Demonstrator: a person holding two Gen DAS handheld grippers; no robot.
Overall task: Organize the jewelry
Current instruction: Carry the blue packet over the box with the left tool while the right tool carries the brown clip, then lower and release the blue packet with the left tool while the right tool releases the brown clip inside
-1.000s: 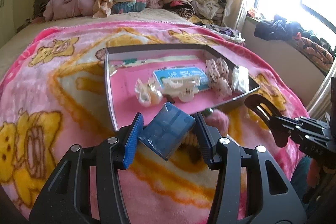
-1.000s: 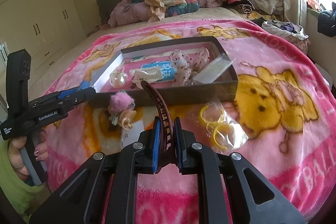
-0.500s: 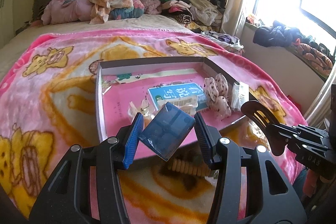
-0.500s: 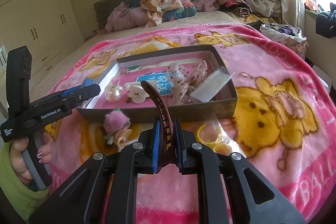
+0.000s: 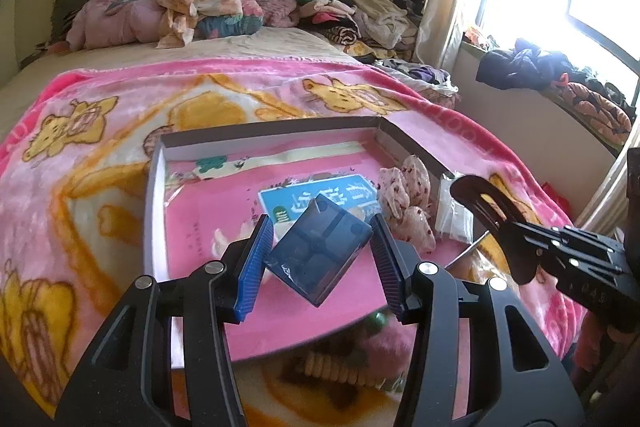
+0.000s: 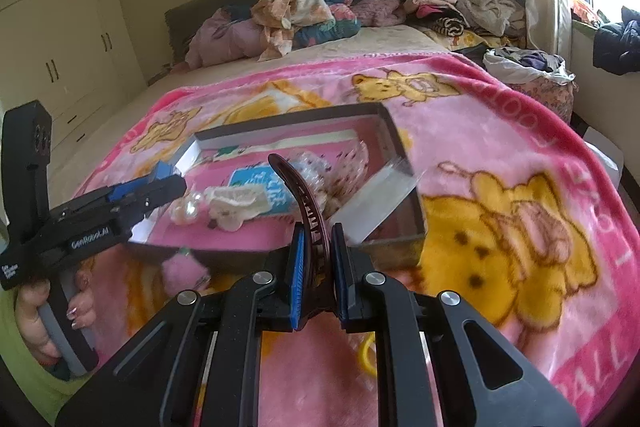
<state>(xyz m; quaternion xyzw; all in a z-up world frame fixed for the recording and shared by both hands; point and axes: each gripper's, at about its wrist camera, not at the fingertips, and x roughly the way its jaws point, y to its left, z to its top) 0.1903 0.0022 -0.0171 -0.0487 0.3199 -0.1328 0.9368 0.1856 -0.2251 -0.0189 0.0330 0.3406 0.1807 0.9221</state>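
My left gripper (image 5: 322, 259) is squeezing a see-through blue box (image 5: 318, 253) above the tray (image 5: 158, 187); my right gripper (image 6: 316, 275) is pinching a dark curved hair clip (image 6: 302, 201).

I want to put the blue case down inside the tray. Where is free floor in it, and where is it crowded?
The tray has bare pink floor along its left wall and near its front edge, left of the pearl clip. The right half is crowded: cream hair clip, spotted scrunchies, clear packet. The left gripper holds the blue case.

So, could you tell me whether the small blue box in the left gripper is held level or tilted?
Tilted. The blue box sits corner-down, diamond-wise, between the left gripper fingers.
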